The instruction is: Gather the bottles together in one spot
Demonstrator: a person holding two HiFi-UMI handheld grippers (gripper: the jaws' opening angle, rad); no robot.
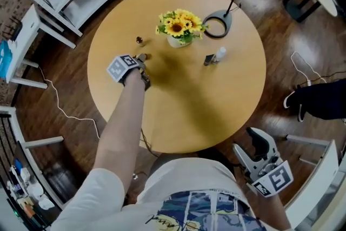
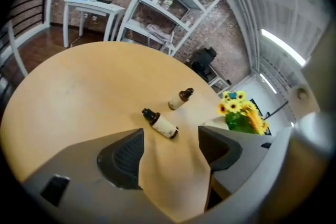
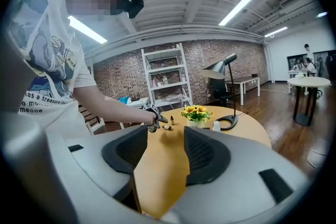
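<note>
Left gripper view: left tongs (image 2: pixel 170 145) gape wide, empty, bottle (image 2: pixel 160 124) just ahead.

Two small amber bottles with dark caps and cream labels sit near each other, not touching, on the left part of the round wooden surface (image 1: pixel 178 111). The lying amber bottle (image 2: pixel 160 124) is on its side and the upright amber bottle (image 2: pixel 181 98) stands just beyond it. The white bottle (image 1: pixel 220 54) stands well apart on the right, a dark item (image 1: pixel 208 60) just beside it, too small to identify.
</note>
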